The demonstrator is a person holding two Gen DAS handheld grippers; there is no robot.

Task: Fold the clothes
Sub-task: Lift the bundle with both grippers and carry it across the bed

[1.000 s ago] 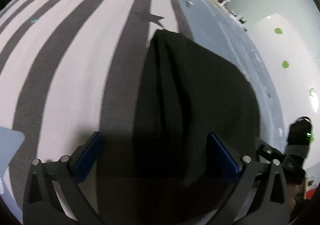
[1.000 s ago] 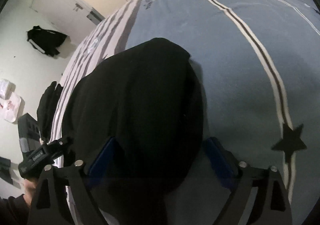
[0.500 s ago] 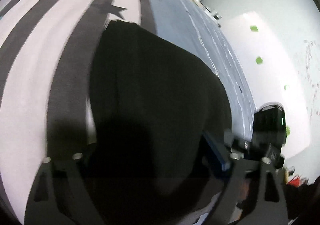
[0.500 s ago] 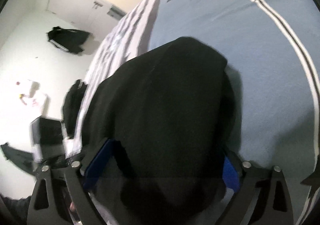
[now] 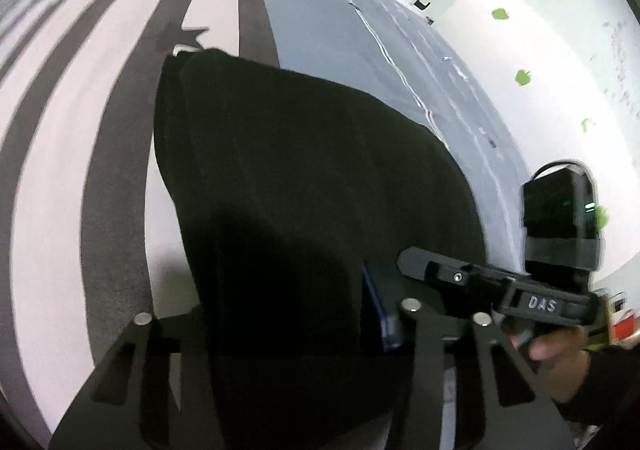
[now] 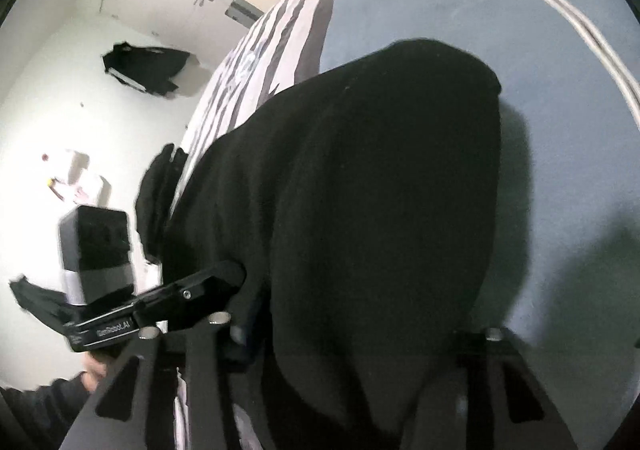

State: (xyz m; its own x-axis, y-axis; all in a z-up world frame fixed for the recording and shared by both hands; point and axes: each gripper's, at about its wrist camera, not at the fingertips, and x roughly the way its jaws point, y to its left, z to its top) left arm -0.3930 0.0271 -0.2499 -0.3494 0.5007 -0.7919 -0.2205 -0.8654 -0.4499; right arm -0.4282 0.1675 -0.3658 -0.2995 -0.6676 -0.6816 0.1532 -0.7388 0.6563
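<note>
Black fabric fills both wrist views: the folded garment (image 5: 304,186) lies on the bed (image 5: 328,22), spanning the seam between its striped half and its plain blue half. The left gripper (image 5: 280,334) and right gripper (image 6: 360,338) sit side by side at the near edge, their fingers closing with cloth between them; whether the pads press it yet I cannot tell. To do this step well, each should catch every layer at its corner, then both lift evenly so the edge stays straight. The cover is grey and white stripes with stars. Beyond, a white wall (image 5: 560,62) carries green marks, and another dark garment (image 6: 146,68) hangs across the room.
</note>
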